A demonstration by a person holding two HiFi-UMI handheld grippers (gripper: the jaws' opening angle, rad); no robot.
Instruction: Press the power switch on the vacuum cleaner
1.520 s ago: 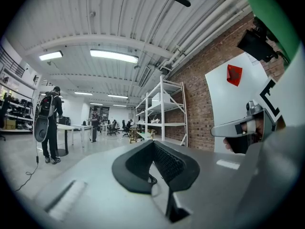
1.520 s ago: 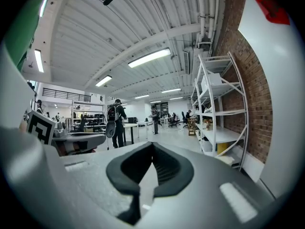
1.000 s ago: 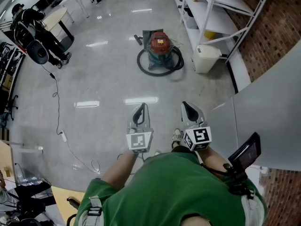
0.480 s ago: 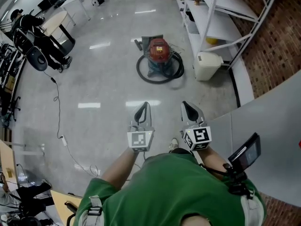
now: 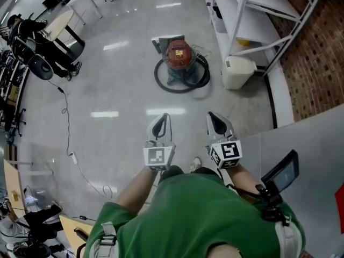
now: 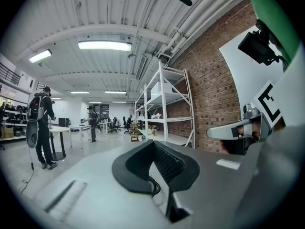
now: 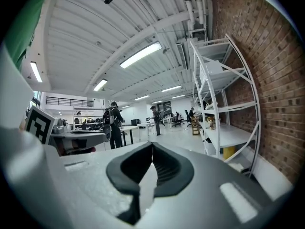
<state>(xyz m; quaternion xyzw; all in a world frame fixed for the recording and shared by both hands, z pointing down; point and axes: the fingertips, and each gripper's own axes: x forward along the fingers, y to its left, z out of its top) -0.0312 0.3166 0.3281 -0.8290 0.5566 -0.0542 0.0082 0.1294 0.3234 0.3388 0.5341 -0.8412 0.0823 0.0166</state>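
A red and blue canister vacuum cleaner [image 5: 179,62] stands on the grey floor ahead, with its black hose [image 5: 161,79] coiled around its base. Both grippers are held in front of the person's chest, well short of the vacuum and level with each other. The left gripper [image 5: 161,122] has its jaws closed tip to tip and holds nothing. The right gripper [image 5: 215,121] is likewise shut and empty. Both gripper views point up at the ceiling and shelving; neither shows the vacuum. In each one the black pads [image 6: 155,163] [image 7: 151,168] meet at the tip.
A white bin [image 5: 238,71] sits right of the vacuum beside white metal shelving [image 5: 252,20] along the brick wall. A grey panel [image 5: 306,149] stands at the right. A cable [image 5: 67,138] trails across the floor at left. A person [image 5: 32,34] stands by a table far left.
The view has shifted forward a little, and the vacuum now sits slightly higher in the head view. Both grippers stay shut and level in front of the chest.
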